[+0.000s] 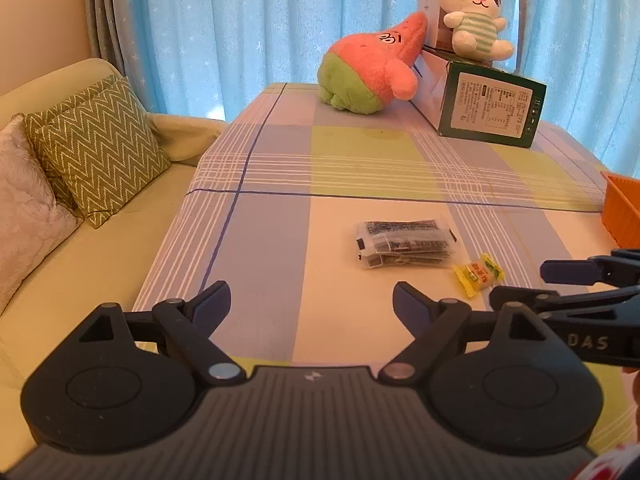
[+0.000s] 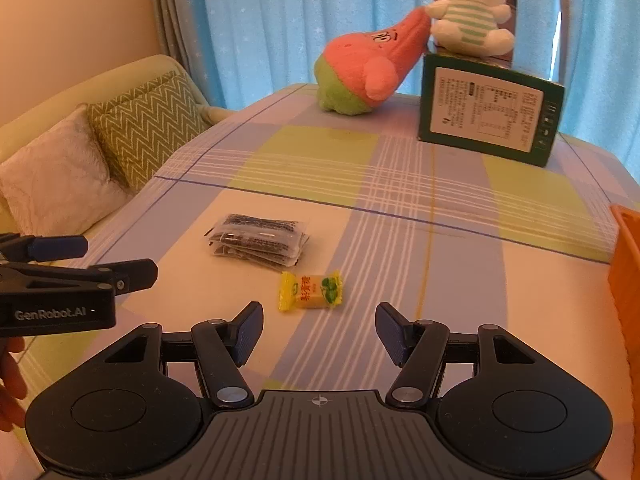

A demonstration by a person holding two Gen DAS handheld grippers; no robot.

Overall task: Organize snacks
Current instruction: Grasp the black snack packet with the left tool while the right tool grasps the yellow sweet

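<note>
A small yellow wrapped candy (image 2: 311, 291) lies on the checked tablecloth, just beyond my right gripper (image 2: 319, 334), which is open and empty. A stack of clear snack packets with dark contents (image 2: 259, 241) lies behind the candy. In the left wrist view the packets (image 1: 405, 244) and the candy (image 1: 478, 275) lie ahead and to the right of my left gripper (image 1: 312, 307), which is open and empty. The right gripper's fingers (image 1: 568, 272) show at the right edge there. An orange basket (image 2: 626, 280) stands at the right.
A pink and green plush toy (image 2: 368, 68) leans on a green box (image 2: 490, 114) at the table's far end, with a white rabbit plush (image 2: 466, 4) on top. A sofa with cushions (image 1: 96, 148) runs along the table's left side.
</note>
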